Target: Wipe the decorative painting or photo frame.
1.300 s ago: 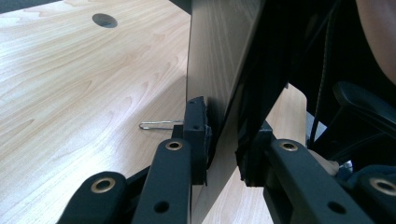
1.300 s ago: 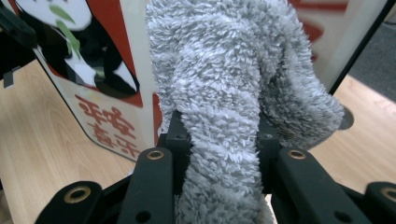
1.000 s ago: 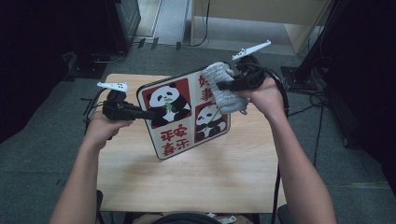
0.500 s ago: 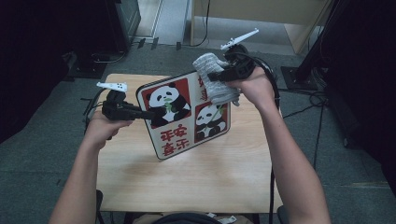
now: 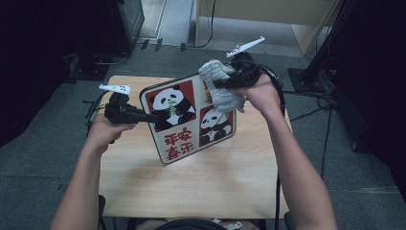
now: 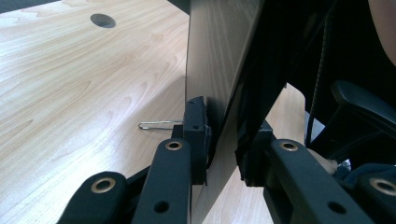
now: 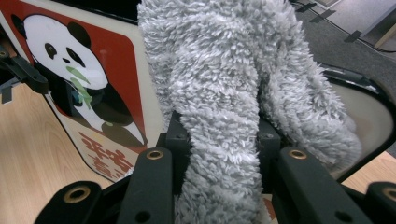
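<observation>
My left forearm reaches in from the lower left, bare to the elbow, the hand wrapped around the black two-jaw left gripper (image 5: 143,116), which points level toward the right with its white plate on top. Its jaws are clamped tight, pads (image 6: 195,135) pressing from both sides on what they hold. My right forearm stretches up from the lower right, wrist bent inward, fist around the black two-jaw right gripper (image 5: 221,84), aimed leftward and raised higher than the left. Its jaws pinch close together, gripping firmly.
</observation>
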A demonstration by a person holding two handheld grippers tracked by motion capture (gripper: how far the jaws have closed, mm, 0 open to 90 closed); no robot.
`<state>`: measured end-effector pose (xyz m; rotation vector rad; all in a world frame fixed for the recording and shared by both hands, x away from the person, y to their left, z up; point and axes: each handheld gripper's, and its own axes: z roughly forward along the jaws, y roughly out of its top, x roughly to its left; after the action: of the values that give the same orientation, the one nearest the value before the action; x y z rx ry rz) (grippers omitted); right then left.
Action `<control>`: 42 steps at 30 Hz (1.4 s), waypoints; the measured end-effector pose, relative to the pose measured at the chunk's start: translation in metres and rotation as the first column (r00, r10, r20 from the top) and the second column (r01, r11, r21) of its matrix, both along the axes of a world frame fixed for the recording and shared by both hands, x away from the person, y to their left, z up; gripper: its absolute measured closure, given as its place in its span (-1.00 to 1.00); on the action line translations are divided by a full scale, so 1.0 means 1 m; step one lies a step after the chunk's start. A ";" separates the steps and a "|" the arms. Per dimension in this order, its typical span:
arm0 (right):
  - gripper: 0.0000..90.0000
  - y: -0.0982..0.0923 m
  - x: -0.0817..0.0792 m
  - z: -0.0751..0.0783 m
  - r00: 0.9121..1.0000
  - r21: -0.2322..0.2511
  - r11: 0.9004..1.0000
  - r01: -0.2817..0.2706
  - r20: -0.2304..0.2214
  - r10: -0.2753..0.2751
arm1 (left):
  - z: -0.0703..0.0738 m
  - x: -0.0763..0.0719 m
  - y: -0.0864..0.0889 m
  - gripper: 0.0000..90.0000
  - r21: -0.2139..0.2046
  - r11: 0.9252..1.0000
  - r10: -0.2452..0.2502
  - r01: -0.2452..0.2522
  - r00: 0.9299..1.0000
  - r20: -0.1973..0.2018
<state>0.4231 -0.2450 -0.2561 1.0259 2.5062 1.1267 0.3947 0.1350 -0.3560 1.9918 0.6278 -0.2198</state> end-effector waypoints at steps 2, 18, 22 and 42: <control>0.52 0.000 0.000 -0.001 1.000 -0.001 1.000 -0.001 -0.001 0.001 | 0.000 0.000 0.000 0.71 0.000 1.000 -0.001 0.001 1.000 0.000; 0.52 -0.001 -0.002 -0.017 1.000 0.010 1.000 -0.020 -0.011 0.020 | 0.000 0.000 0.001 0.71 0.002 1.000 -0.007 0.007 1.000 0.000; 0.52 0.000 -0.002 -0.023 0.999 0.001 1.000 -0.026 -0.018 0.026 | -0.001 0.000 0.002 0.71 0.001 1.000 -0.009 0.009 1.000 0.000; 0.52 -0.003 -0.007 -0.042 0.999 0.007 0.999 -0.034 -0.034 0.034 | -0.001 0.000 0.001 0.71 0.002 1.000 -0.013 0.013 1.000 0.004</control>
<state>0.4162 -0.2483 -0.2977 1.0165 2.5575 1.1361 0.3952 0.1365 -0.3566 1.9979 0.6125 -0.2229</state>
